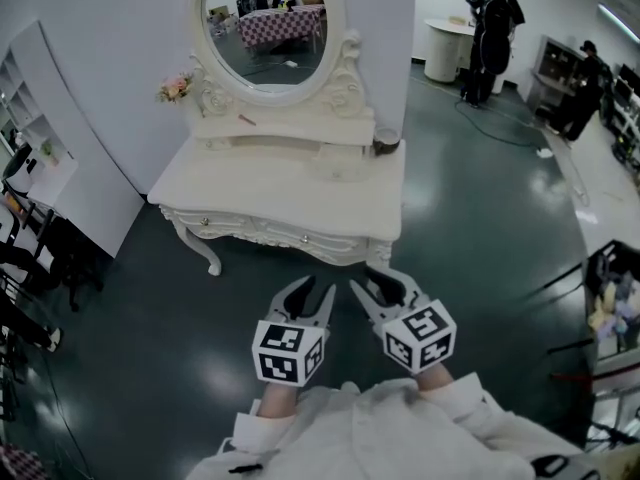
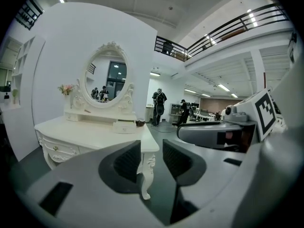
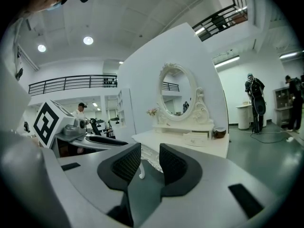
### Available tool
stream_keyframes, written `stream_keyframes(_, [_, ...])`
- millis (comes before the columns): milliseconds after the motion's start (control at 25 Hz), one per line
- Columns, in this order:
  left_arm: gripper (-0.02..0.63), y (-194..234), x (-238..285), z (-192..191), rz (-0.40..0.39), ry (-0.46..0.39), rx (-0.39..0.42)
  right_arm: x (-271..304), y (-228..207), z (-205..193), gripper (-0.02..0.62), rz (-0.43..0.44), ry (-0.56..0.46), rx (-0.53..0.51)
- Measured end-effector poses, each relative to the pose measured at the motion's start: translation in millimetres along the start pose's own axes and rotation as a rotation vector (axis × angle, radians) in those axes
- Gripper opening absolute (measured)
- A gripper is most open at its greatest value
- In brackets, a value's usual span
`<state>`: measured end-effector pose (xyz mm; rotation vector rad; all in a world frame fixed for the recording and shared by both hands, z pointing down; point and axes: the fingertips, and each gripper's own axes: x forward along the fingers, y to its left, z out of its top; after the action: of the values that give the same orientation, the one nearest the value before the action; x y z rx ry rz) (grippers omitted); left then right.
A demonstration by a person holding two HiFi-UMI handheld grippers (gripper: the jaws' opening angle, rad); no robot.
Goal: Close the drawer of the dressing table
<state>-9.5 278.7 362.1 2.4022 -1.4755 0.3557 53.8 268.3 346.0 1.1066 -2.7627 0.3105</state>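
The white dressing table [image 1: 250, 193] with an oval mirror [image 1: 270, 23] stands against the wall ahead of me. On its top, under the mirror shelf, a small drawer [image 2: 124, 126] sticks out forward; it also shows as the drawer [image 3: 195, 138] in the right gripper view. Both grippers hover over the dark floor in front of the table's front edge, apart from it. My left gripper [image 1: 313, 293] is open with nothing between its pads [image 2: 127, 161]. Close beside it, my right gripper [image 1: 372, 286] is likewise open and empty, its pads [image 3: 173, 164] apart.
A small brown bowl [image 1: 386, 142] sits at the tabletop's right end and pink flowers [image 1: 175, 88] at the left. White shelves [image 1: 30, 118] and chairs stand at the left. People [image 1: 490, 28] stand by a round table at the back right. A cart [image 1: 615, 298] is at the right.
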Motion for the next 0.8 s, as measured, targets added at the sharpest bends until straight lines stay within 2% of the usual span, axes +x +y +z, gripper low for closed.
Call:
stream_keyframes(360, [0.126,3.2,30.6,-9.6,-0.021,0.065,-0.034,9.4,-27.0,-14.6,0.106,-0.021,0.05,0.064])
stream_keyframes(800, [0.126,21.4,67.3,3.9,-0.067,0.096,-0.015,36.9,-51.8,-2.3,0.106,-0.05,0.028,0.089])
